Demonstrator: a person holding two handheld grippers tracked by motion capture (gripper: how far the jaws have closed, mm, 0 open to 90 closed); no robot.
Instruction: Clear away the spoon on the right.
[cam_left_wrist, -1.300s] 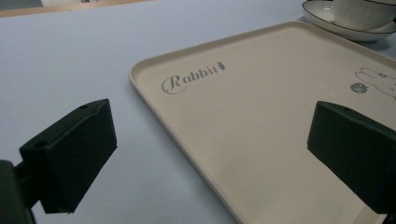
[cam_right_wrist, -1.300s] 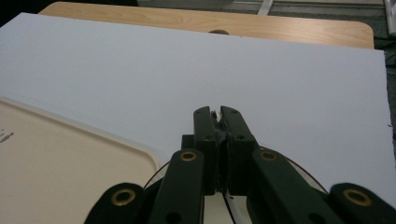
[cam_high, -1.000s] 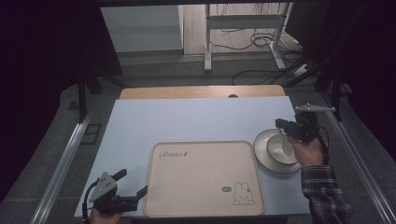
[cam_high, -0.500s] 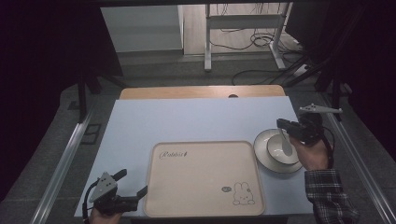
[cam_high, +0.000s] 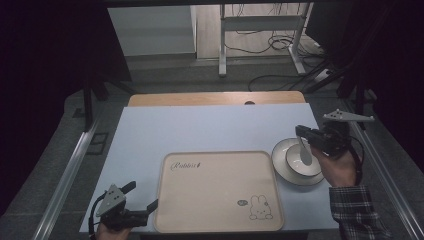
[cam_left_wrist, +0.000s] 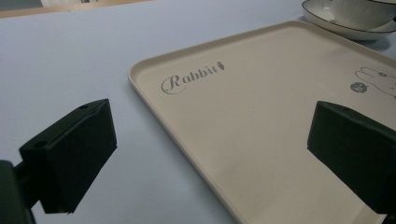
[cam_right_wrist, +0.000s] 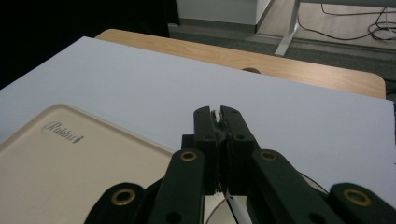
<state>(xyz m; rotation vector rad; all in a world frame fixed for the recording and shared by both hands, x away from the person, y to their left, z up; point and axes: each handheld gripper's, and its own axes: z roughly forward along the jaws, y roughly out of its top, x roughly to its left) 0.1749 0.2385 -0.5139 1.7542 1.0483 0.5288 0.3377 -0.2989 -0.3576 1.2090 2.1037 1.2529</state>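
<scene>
A white spoon hangs bowl-down from my right gripper, which is shut on its handle. The spoon's tip dips over a white bowl that sits on a dark-rimmed plate at the table's right. In the right gripper view the jaws are pressed together with a white sliver of the spoon between their tips. My left gripper stands open at the near left, beside the corner of a beige tray. In the left gripper view the tray lies between the wide jaws, touching neither.
The tray has "Rabbit" lettering and a bunny print. The plate and bowl lie just beyond its far right corner. A pale blue mat covers the table, with a wooden strip along the far edge.
My right gripper has drifted slightly to the right with the spoon still over the bowl. The left gripper has not moved.
</scene>
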